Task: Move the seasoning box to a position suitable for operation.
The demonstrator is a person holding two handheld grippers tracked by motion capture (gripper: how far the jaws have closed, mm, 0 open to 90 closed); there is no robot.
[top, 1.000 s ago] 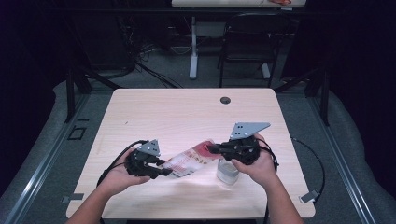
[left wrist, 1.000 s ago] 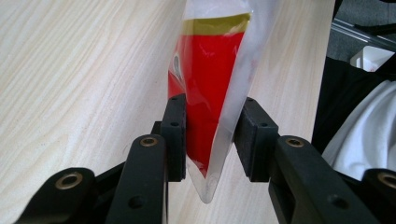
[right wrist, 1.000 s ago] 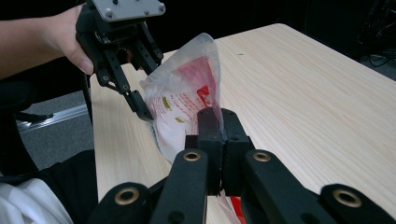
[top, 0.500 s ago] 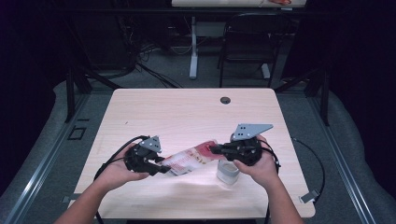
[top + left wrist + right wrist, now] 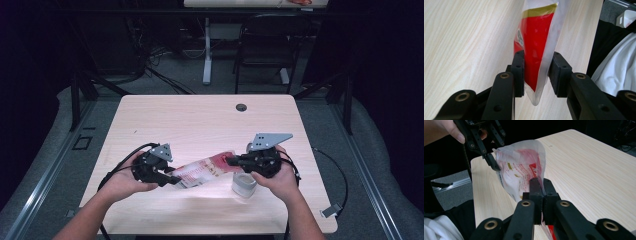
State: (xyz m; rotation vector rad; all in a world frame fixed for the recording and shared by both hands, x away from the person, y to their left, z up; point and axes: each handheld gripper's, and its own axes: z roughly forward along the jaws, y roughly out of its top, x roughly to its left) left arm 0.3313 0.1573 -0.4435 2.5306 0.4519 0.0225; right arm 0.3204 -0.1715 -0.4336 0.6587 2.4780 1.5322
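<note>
Pale wooden table (image 5: 200,120) — small white container (image 5: 244,184), black chair (image 5: 262,47) beyond.

Both forearms enter from the near edge, a hand wrapped around each tool. Left gripper (image 5: 170,179) points right, jaws parted. Right gripper (image 5: 234,161) points left toward it, jaws pressed tight together.

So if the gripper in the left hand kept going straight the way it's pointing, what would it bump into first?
Probably the red and white packet itself: it already sits between the left gripper jaws, so more of the packet comes first. Beyond it, at the packet's far end, is the right gripper, though depth is hard to judge.
</note>
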